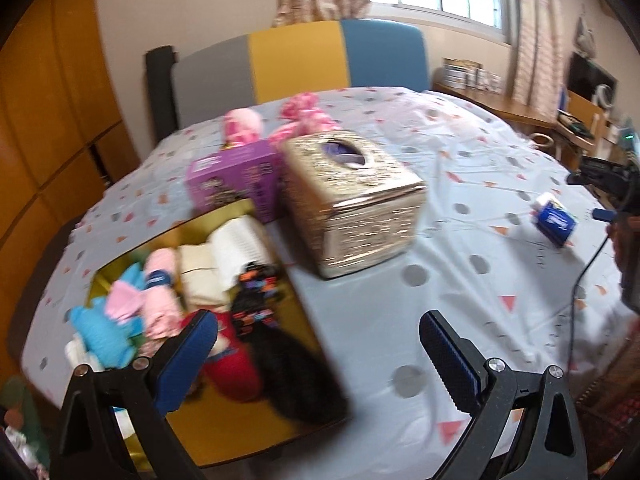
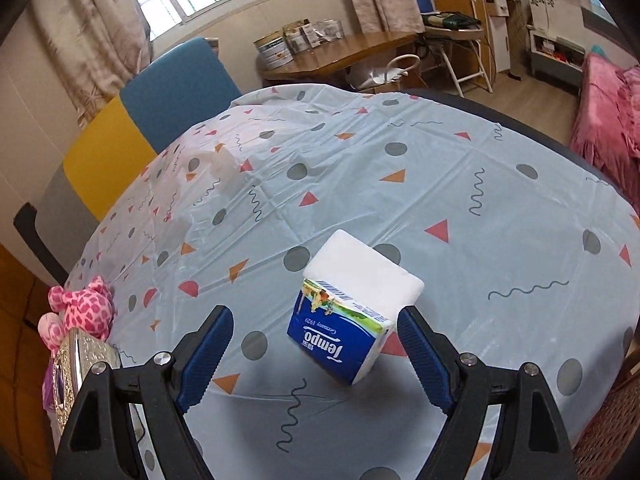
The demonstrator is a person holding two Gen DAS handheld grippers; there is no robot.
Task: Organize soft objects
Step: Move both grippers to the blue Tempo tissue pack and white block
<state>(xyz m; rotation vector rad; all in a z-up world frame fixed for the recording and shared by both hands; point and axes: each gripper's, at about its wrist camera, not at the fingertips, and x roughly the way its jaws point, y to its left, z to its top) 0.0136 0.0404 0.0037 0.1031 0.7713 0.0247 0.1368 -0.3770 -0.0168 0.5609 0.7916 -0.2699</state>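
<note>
Item: tissue pack (image 2: 354,316), lying tilted on the patterned tablecloth (image 2: 460,184), awaiting pickup.
Right gripper (image 2: 316,344) is hovering with jaws spread wide, empty, its right finger just beside the pack; left gripper (image 1: 318,354) is gaping empty over the gold tray (image 1: 240,428). Risk: slick wrapper slipping, soft pack crushing.

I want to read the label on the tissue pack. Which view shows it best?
The right wrist view: the tissue pack lies close and sharp between the open fingers, with its "Tempo" print legible. The left wrist view shows it small and blurred, far right.
</note>
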